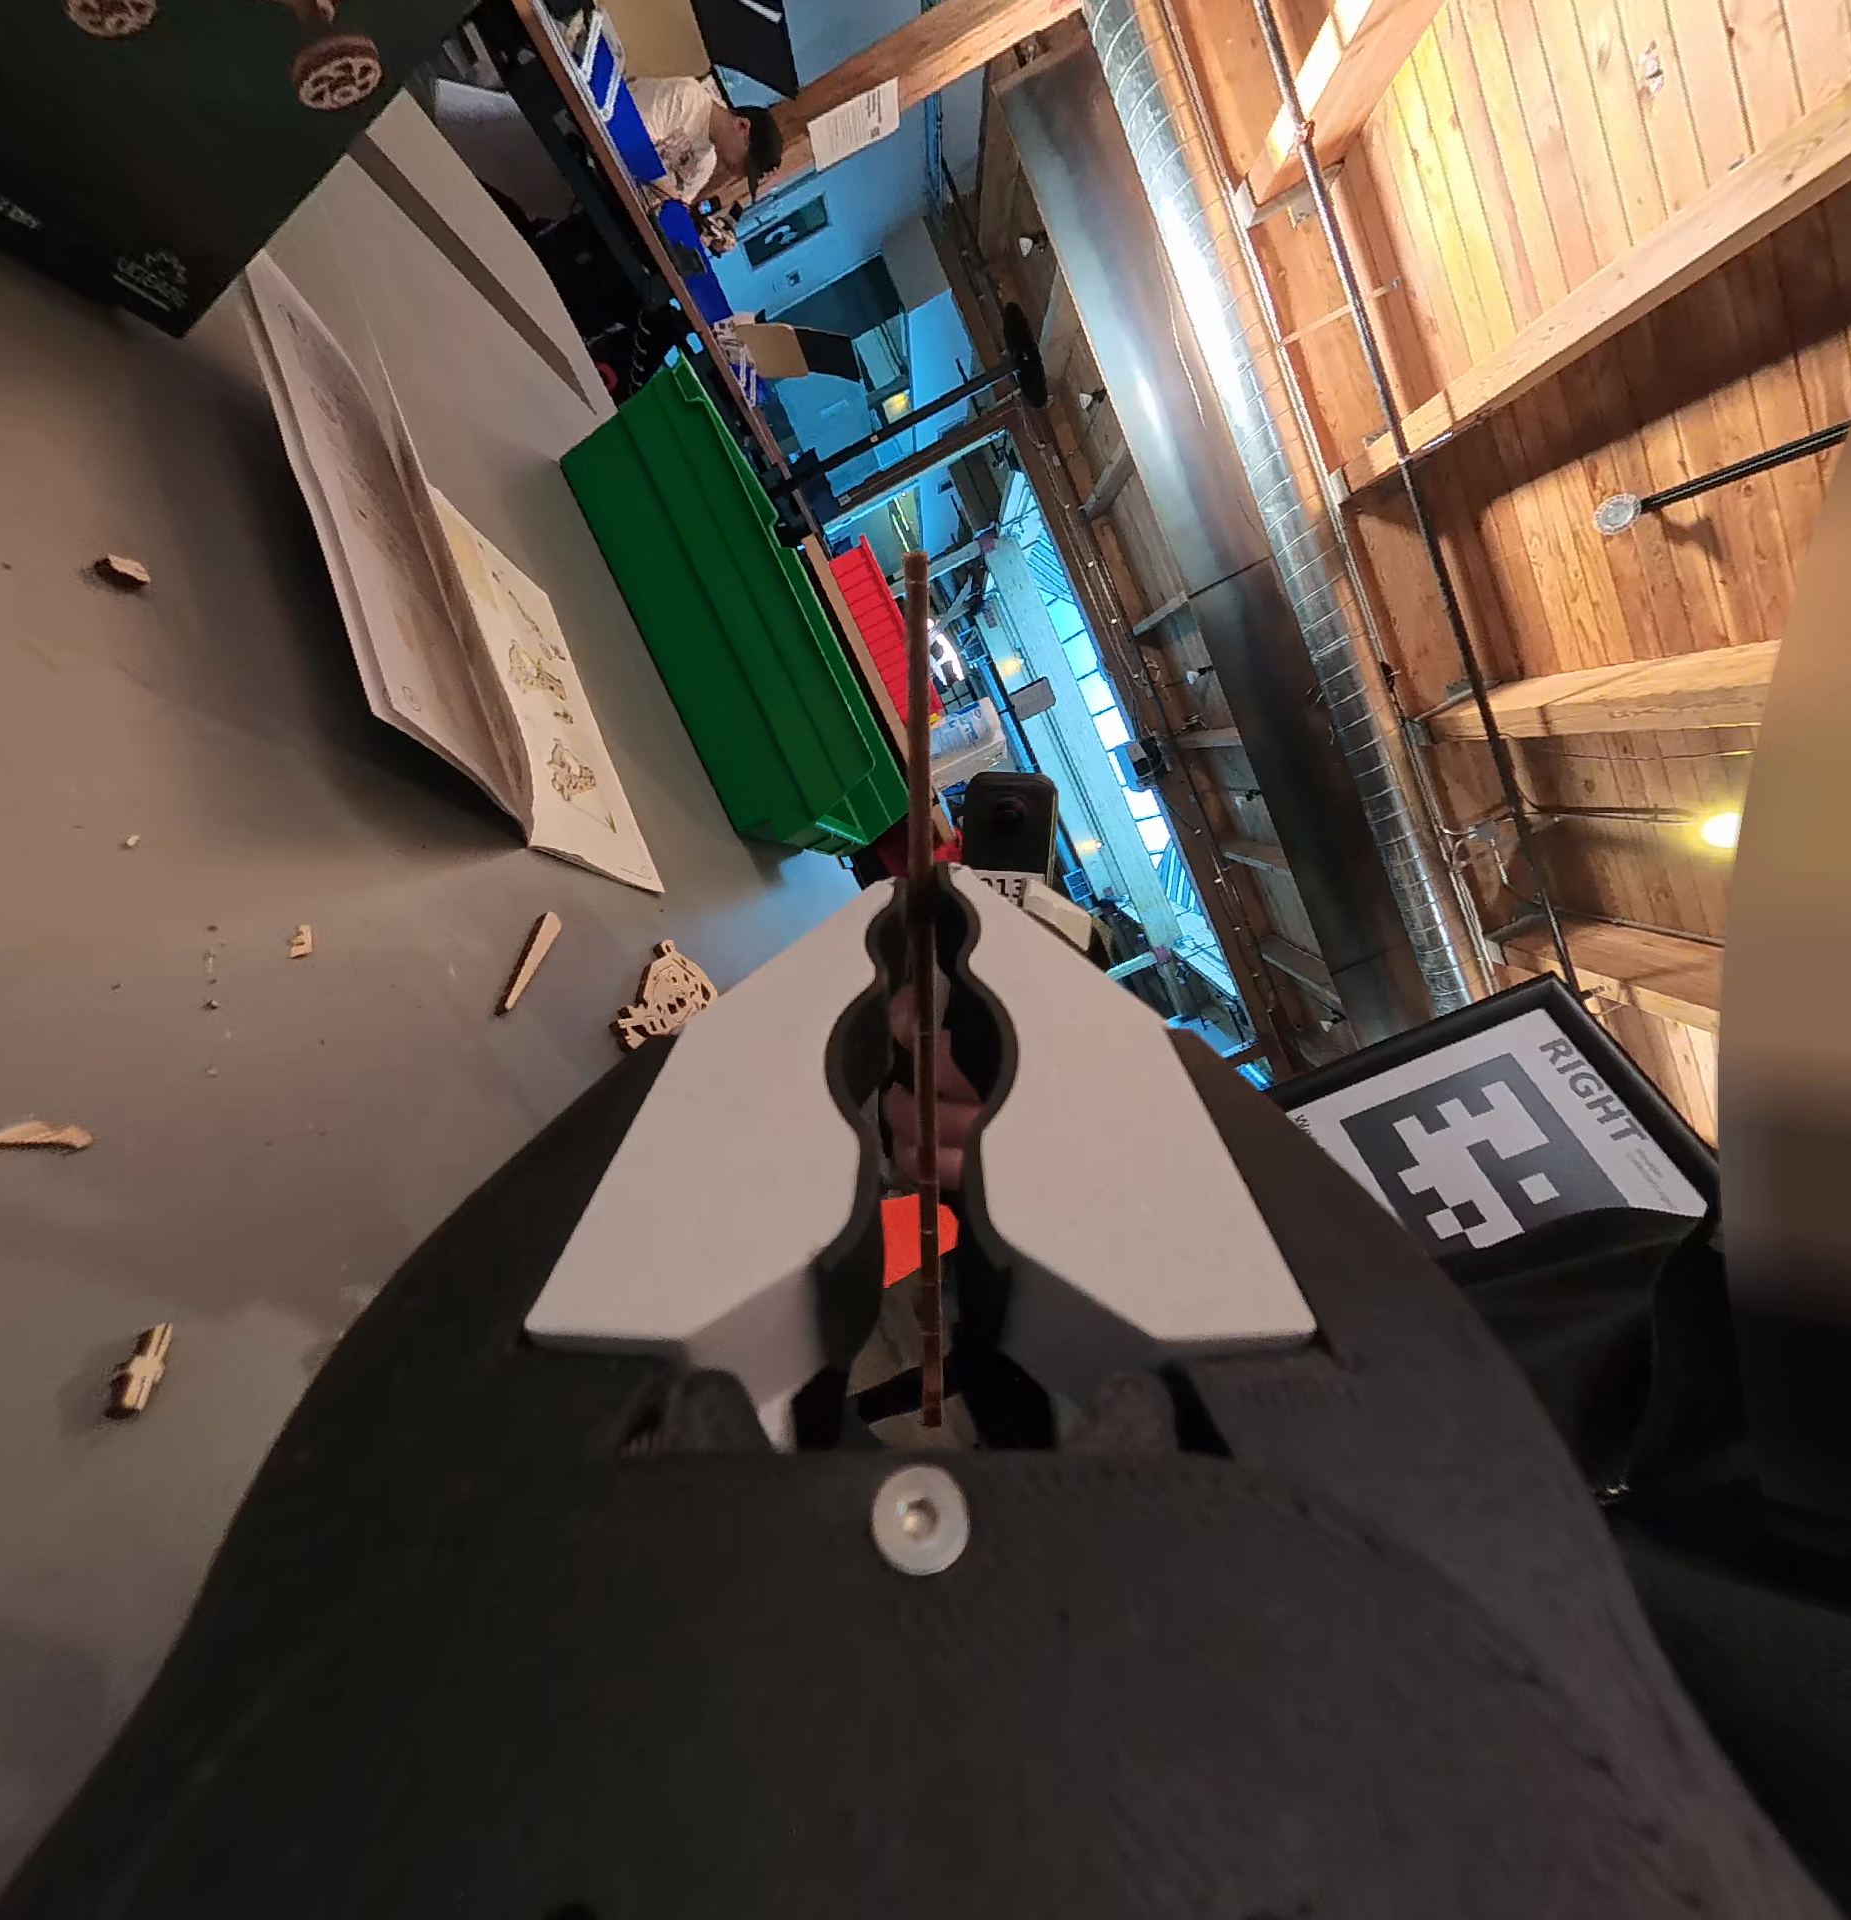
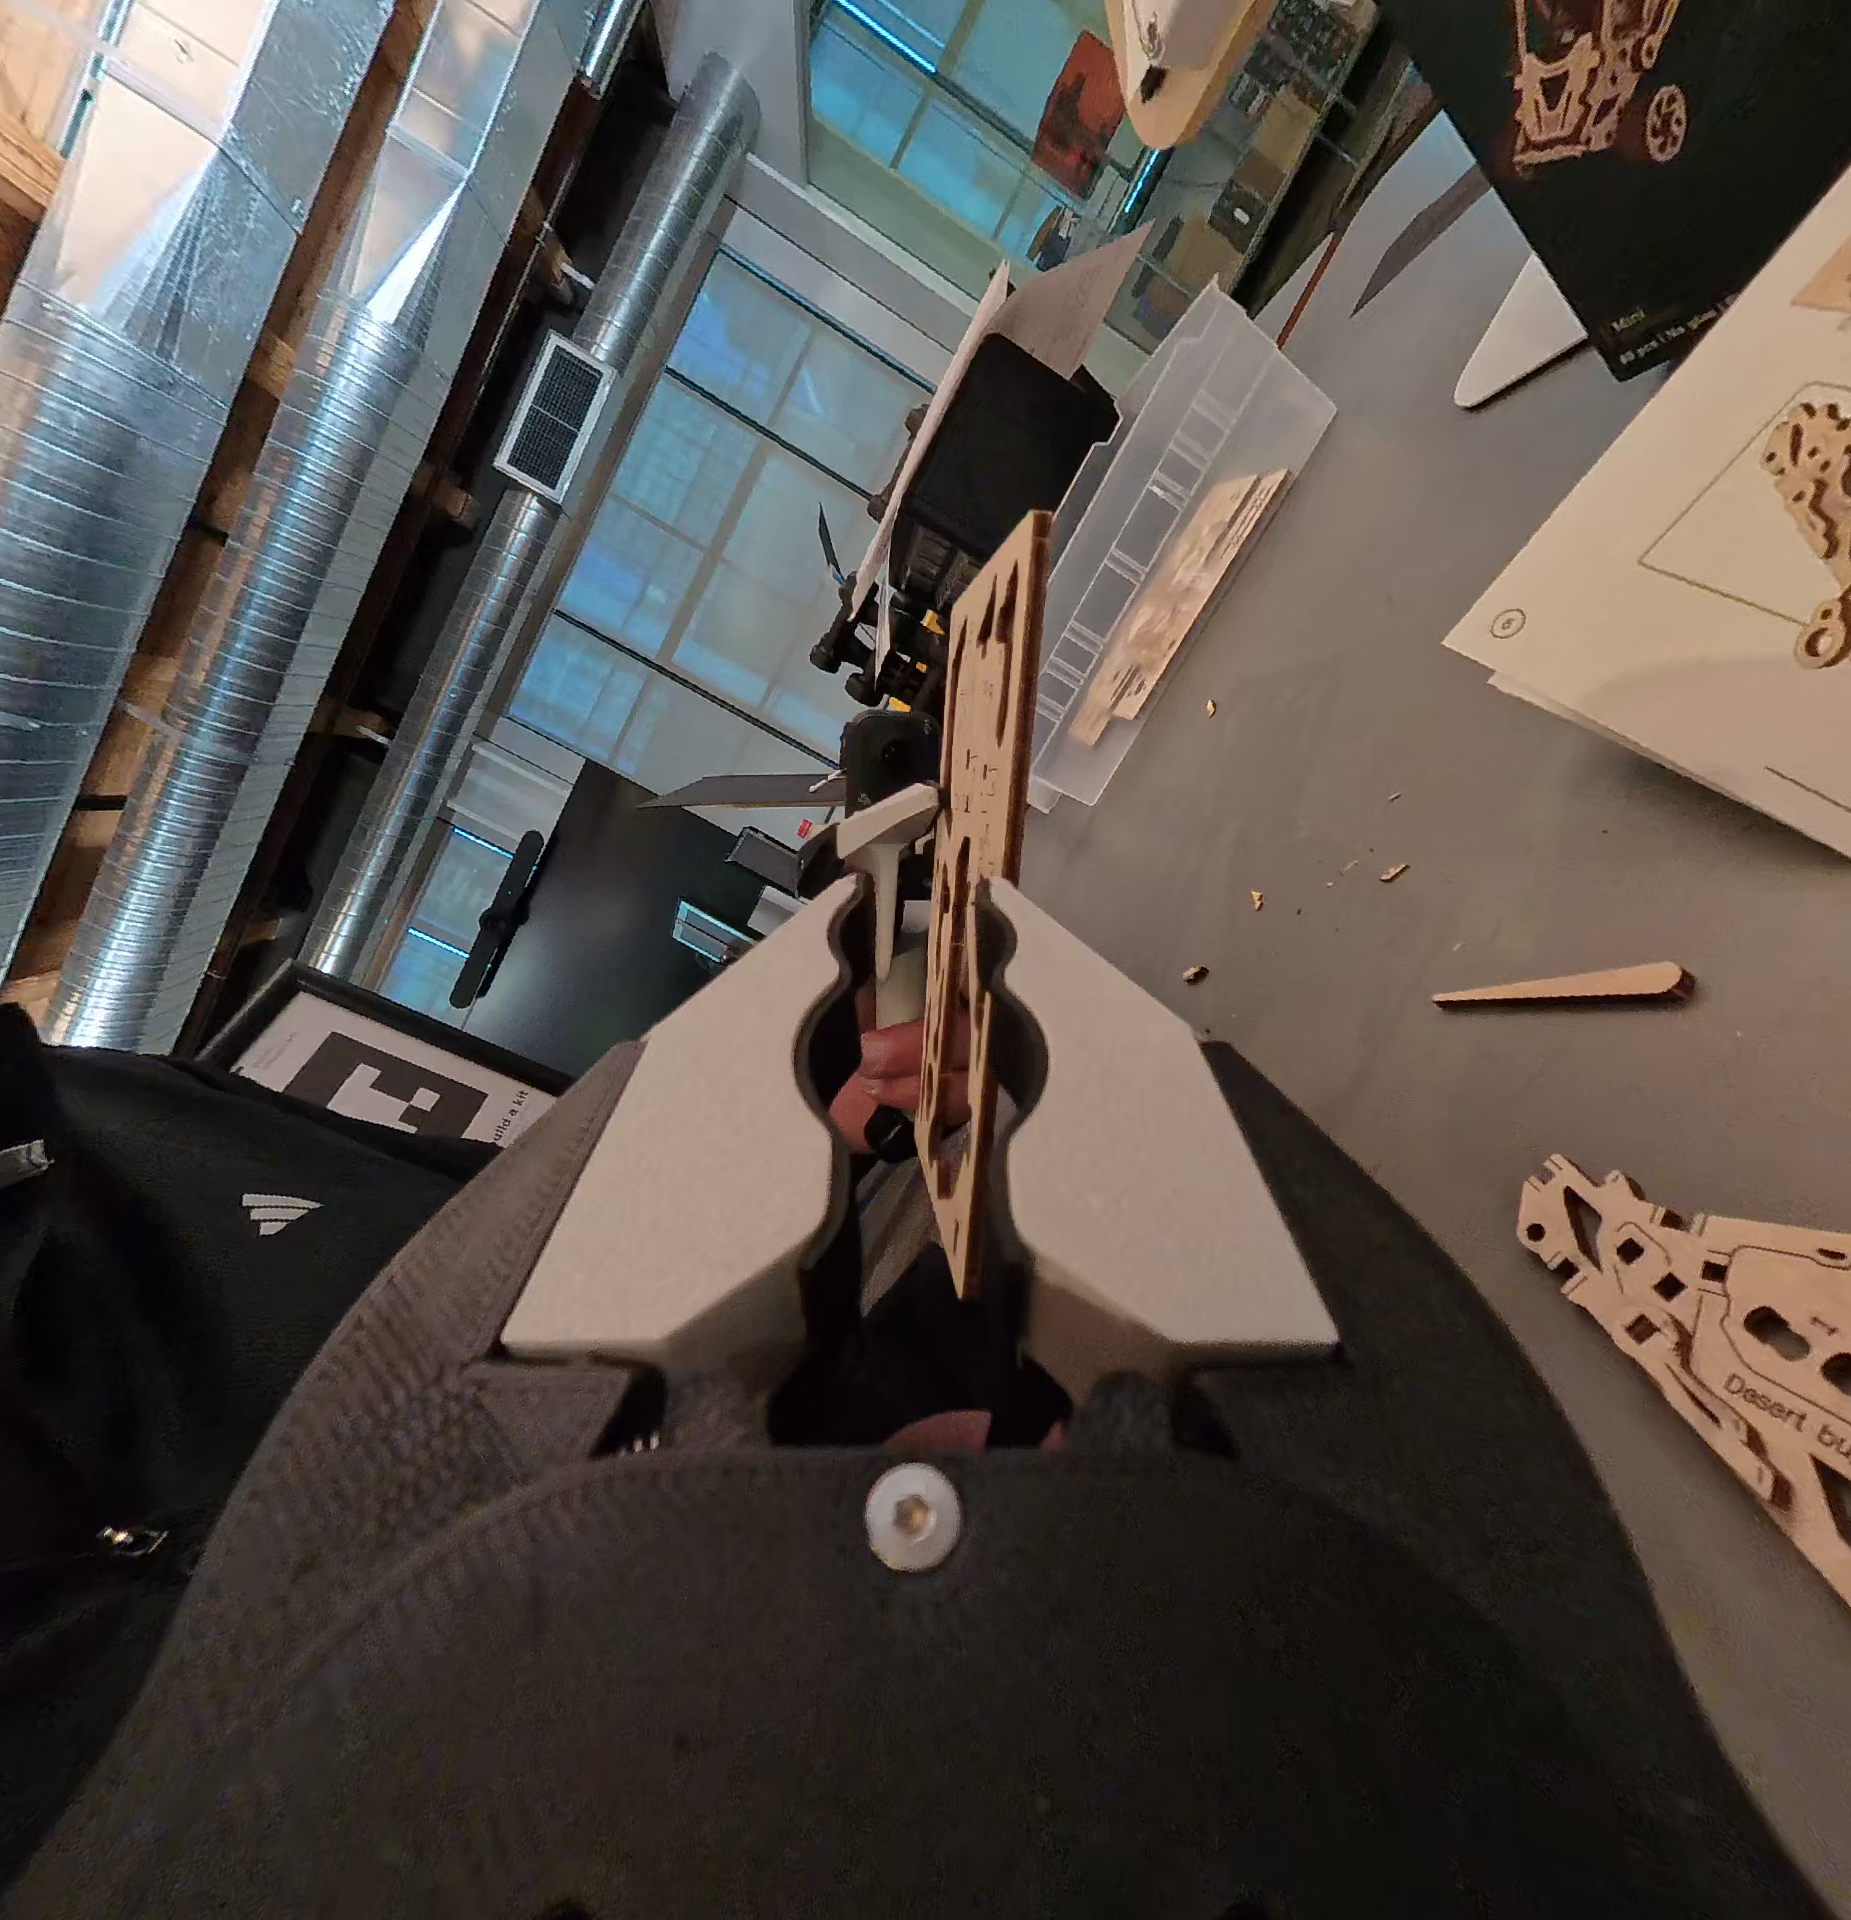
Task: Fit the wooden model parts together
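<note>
left gripper (image 1: 919, 894): I see it pinched on the edge-on wooden sheet (image 1: 919, 727), held up off the grey table (image 1: 173, 727)
right gripper (image 2: 921, 894): spread; sheet (image 2: 988, 727) leans on one pad only
risk: I judge the thin sheet could twist or snap on one grip; loose parts (image 2: 1710, 1340) lie well apart

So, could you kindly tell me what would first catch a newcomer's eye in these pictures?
A thin wooden sheet, seen edge-on, stands clamped in the left gripper. In the right wrist view the same cut-out sheet stands between the open jaws of the right gripper. Behind lie bright green bins, an open instruction booklet and a loose wooden frame on the grey table.
</note>
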The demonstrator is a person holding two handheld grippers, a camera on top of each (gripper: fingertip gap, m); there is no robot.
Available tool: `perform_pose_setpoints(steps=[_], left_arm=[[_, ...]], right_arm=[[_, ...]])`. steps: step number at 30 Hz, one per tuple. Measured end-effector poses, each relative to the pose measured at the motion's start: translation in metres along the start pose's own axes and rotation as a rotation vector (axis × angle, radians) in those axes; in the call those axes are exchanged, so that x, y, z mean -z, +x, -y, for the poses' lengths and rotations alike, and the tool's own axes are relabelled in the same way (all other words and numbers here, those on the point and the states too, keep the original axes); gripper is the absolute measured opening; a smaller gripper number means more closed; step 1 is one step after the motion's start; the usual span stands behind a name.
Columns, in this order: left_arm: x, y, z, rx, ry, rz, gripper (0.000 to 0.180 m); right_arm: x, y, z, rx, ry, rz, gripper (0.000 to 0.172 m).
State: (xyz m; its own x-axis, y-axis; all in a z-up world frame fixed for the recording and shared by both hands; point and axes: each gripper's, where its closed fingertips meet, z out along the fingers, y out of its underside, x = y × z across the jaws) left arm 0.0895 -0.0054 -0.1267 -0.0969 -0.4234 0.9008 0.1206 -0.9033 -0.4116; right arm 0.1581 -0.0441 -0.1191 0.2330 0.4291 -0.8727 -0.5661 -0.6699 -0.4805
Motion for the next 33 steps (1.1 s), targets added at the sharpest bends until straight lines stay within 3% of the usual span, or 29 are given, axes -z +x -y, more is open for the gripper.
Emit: perform_pose_setpoints(steps=[6, 11, 13, 14, 17, 21, 26, 33], left_arm=[[0.002, 0.002, 0.003, -0.003, 0.012, 0.000, 0.001], [0.004, 0.007, 0.011, -0.008, 0.050, -0.022, 0.001], [0.003, 0.010, 0.011, 0.000, 0.057, -0.038, 0.002], [0.002, 0.012, 0.012, 0.002, 0.062, -0.045, 0.001], [0.003, 0.019, 0.016, -0.039, 0.081, -0.063, 0.004], [-0.012, 0.034, -0.019, -0.067, -0.108, -0.138, 0.043], [-0.021, 0.030, -0.055, -0.135, -0.255, -0.112, 0.003], [-0.022, 0.025, -0.046, -0.178, -0.219, -0.018, 0.000]], right_arm=[[0.005, 0.002, -0.003, 0.047, -0.026, -0.062, 0.017], [0.004, 0.004, -0.042, 0.118, -0.207, -0.117, 0.022], [0.000, 0.004, -0.061, 0.137, -0.289, -0.104, 0.018], [-0.002, 0.004, -0.068, 0.155, -0.316, -0.099, 0.005], [-0.007, -0.002, -0.070, 0.149, -0.306, -0.050, 0.000], [-0.010, -0.007, -0.059, 0.062, -0.224, 0.019, 0.001], [-0.014, -0.016, -0.058, 0.048, -0.214, 0.065, 0.001], [-0.016, -0.013, -0.067, 0.196, -0.284, -0.005, 0.008]])
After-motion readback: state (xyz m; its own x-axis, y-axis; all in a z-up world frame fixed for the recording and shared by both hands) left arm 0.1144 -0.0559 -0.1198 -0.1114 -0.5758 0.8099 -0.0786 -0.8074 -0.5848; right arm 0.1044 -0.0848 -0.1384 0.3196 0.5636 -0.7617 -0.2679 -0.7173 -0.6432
